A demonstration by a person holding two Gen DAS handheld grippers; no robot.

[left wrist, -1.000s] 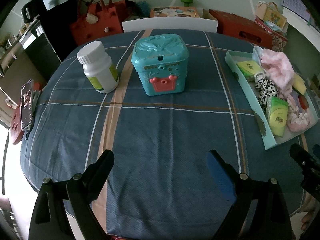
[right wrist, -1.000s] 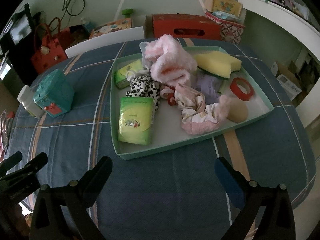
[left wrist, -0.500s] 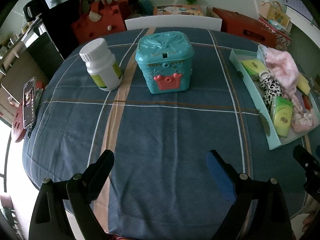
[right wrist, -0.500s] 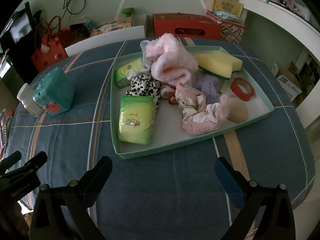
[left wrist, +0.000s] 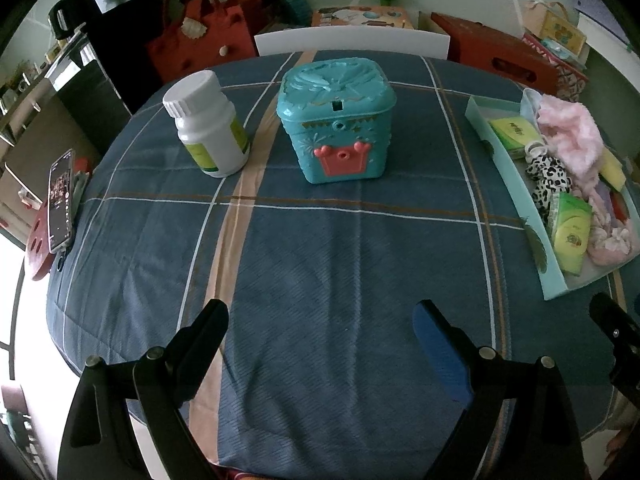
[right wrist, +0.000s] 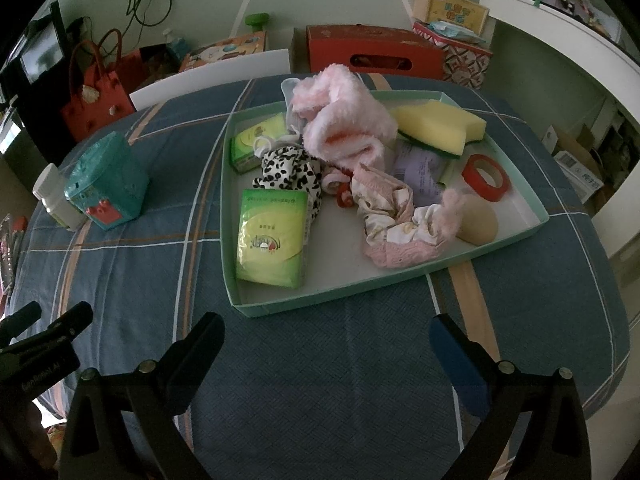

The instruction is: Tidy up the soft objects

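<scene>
Your right gripper [right wrist: 326, 344] hangs spread wide and empty over bare tablecloth [right wrist: 340, 380], and the tray [right wrist: 280, 307] sits just past its tips at twelve o'clock. Your left gripper [left wrist: 320, 332] is likewise spread and holds nothing, with the teal box [left wrist: 336, 120] and the white bottle [left wrist: 208, 132] well ahead at twelve and eleven o'clock and the same tray out at two o'clock. The soft things lie heaped in that tray: a pink fluffy cloth [right wrist: 344, 120] at the far middle, a spotted cloth [right wrist: 288, 170] beside it, a pale pink bundle [right wrist: 396, 228] near the front, a yellow sponge [right wrist: 440, 124] at one o'clock. All of them look light and limp and will likely sag and drag neighbours along, so pinch a raised fold near the top of a bundle rather than a loose end; the sponge should squash, so take it across its thickness. The green packets [right wrist: 272, 236] look slick. Mind the tray's low front wall when you reach in; the pile is tangled around the red ring [right wrist: 486, 178]. The cloth between tray and box gives you open room for setting things down.
</scene>
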